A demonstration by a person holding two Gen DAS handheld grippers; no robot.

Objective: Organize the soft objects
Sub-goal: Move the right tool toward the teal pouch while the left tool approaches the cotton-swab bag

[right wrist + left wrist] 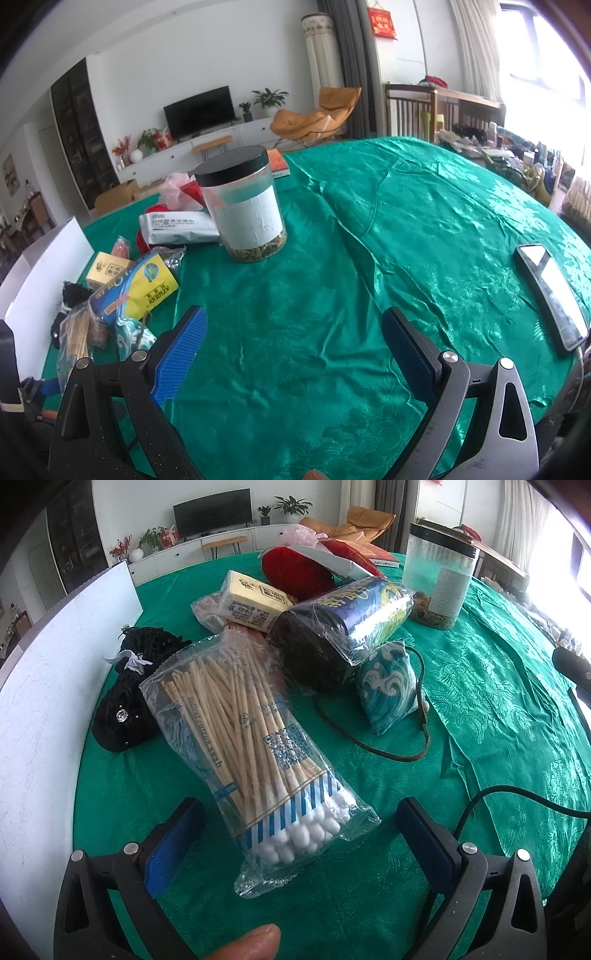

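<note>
A clear bag of cotton swabs (255, 753) lies on the green tablecloth (480, 701) right in front of my left gripper (299, 808), which is open with the bag's near end between its blue pads. Behind it lie a black beaded pouch (129, 694), a blue-and-yellow wrapped roll (343, 627), a blue wave-pattern sachet (388, 690) with a cord, a yellow box (251, 602) and a red yarn ball (295, 572). My right gripper (295, 328) is open and empty over bare cloth. The same pile shows at its left (122, 288).
A white board (48, 701) stands along the table's left side. A clear jar with a black lid (243, 206) stands mid-table. A phone (550, 291) lies at the right edge. A black cable (517, 801) crosses the cloth near my left gripper.
</note>
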